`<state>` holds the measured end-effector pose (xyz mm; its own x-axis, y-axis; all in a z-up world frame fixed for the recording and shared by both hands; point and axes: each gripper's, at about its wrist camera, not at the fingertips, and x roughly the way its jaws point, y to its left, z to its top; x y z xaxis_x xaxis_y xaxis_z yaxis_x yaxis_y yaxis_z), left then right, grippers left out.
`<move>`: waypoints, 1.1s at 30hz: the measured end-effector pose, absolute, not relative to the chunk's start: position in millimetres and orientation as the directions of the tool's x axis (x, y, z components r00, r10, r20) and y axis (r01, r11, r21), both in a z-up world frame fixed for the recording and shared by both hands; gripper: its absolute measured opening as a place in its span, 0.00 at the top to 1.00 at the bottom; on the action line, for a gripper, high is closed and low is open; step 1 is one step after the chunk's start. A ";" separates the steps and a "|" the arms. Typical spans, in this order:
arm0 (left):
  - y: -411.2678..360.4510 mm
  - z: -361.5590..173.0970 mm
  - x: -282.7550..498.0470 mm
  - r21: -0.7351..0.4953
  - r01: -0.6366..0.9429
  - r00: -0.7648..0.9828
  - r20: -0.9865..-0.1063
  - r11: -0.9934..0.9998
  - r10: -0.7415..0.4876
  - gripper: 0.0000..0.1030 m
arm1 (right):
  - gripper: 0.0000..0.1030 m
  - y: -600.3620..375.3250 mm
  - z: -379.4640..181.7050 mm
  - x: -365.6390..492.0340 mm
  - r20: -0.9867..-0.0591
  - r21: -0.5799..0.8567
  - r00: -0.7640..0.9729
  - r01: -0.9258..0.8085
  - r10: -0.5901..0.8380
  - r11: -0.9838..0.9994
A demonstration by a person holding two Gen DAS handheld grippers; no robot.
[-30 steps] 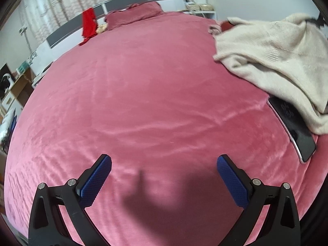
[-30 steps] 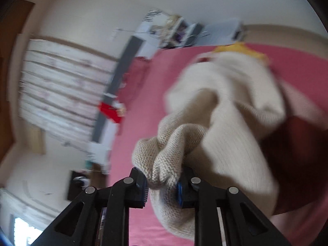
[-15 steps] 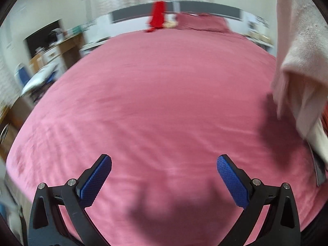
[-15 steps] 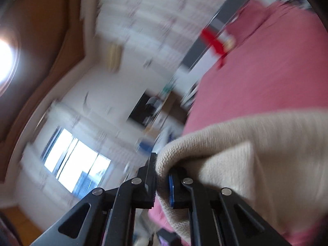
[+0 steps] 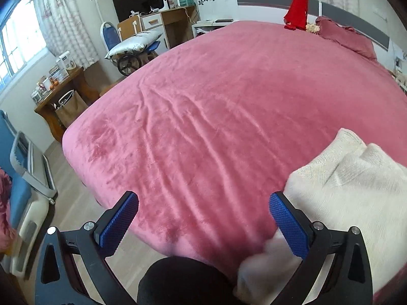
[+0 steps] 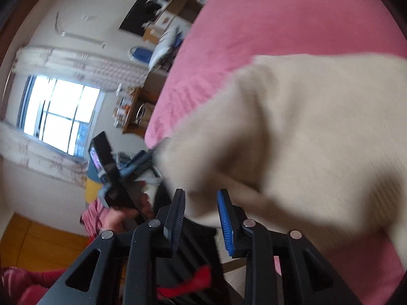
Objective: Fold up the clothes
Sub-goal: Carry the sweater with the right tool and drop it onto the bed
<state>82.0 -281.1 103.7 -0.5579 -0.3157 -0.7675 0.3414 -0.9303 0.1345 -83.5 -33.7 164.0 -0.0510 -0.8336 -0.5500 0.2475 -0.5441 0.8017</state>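
Two grippers frame one cream sweater (image 5: pixel 351 190) lying on the pink bed (image 5: pixel 229 89). Left gripper (image 5: pixel 203 218) spreads wide, the sweater touching its right finger. Right gripper (image 6: pixel 201 218) stands partly parted, blurred sweater (image 6: pixel 292 132) just ahead, unpinched.

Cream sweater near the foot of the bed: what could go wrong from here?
1. The cream sweater lies bunched at the pink bedspread edge, part drooping over; it may slide off.
2. The right gripper has parted fingers, so little restrains it.
3. The left gripper is open and holds nothing.
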 end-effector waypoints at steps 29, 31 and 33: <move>-156.3 110.5 55.5 0.158 -0.046 -0.591 -0.800 -0.986 -0.101 0.00 | 0.95 64.7 185.5 -131.3 -0.585 0.724 -0.326 0.203 -0.743 -0.659; -159.5 111.6 58.2 0.151 -0.039 -0.593 -0.799 -0.988 -0.099 0.00 | 0.95 65.1 194.1 -132.5 -0.564 0.733 -0.329 0.222 -0.757 -0.643; -162.1 111.4 60.6 0.152 -0.031 -0.587 -0.803 -0.988 -0.105 0.00 | 0.99 73.9 204.6 -121.4 -0.553 0.735 -0.335 0.236 -0.763 -0.636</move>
<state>60.6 -162.1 111.4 -0.5868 -0.1050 -0.8029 -0.0312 -0.9879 0.1520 -121.4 73.9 204.6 -0.3347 -0.7633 -0.5525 0.2362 -0.6356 0.7350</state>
